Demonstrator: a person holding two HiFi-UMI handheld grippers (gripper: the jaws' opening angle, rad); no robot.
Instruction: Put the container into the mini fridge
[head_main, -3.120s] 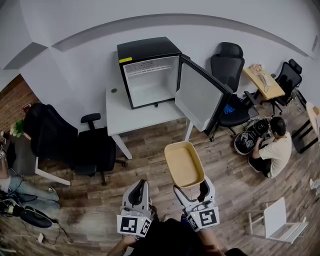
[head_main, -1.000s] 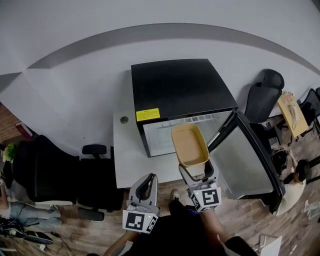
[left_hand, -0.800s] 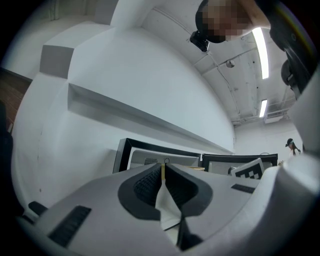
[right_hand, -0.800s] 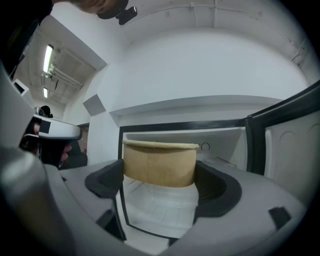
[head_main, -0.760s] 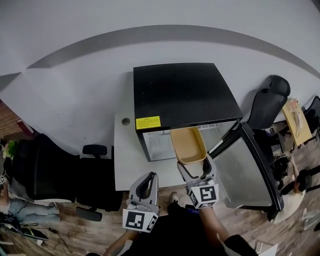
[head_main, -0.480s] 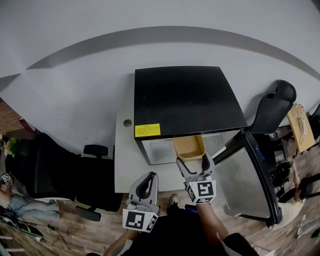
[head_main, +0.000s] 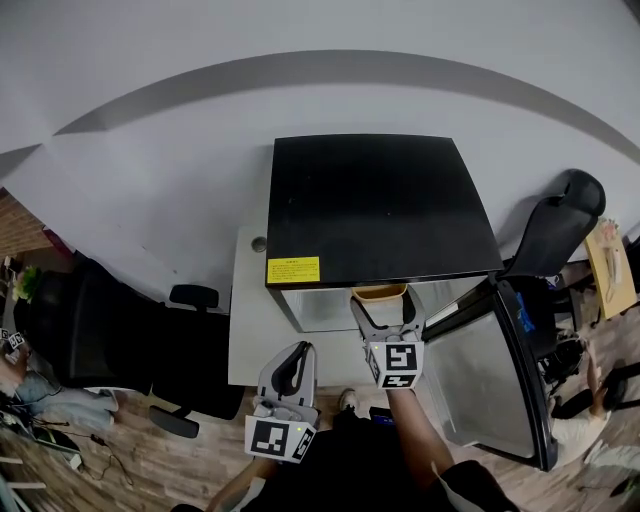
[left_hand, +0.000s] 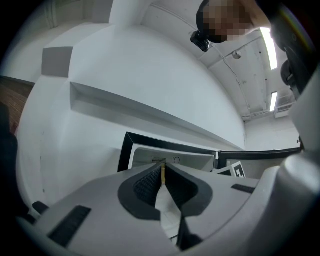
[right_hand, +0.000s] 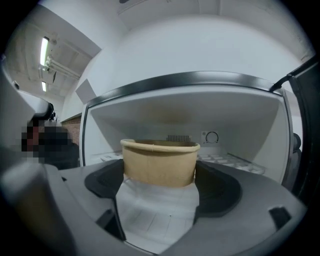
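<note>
The tan oval container (right_hand: 159, 162) is clamped between my right gripper's jaws (right_hand: 159, 176), and it is inside the open mini fridge (right_hand: 210, 112), above the white floor of the compartment. In the head view only the container's near rim (head_main: 380, 293) shows under the fridge's black top (head_main: 380, 205). My right gripper (head_main: 384, 312) reaches into the opening there. My left gripper (head_main: 289, 384) hangs lower left over the table's front edge, shut and holding nothing. In the left gripper view the left gripper (left_hand: 162, 181) points toward the fridge (left_hand: 172, 156).
The fridge door (head_main: 490, 375) stands open at the right. The fridge rests on a white table (head_main: 245, 335). Black office chairs stand at the left (head_main: 110, 335) and at the right (head_main: 556, 228). A wire shelf (right_hand: 235, 161) lines the fridge interior.
I have come up to the fridge. My right gripper has carried the container forward from above the floor into the fridge opening, so it is mostly hidden under the black top. The left gripper stays low.
</note>
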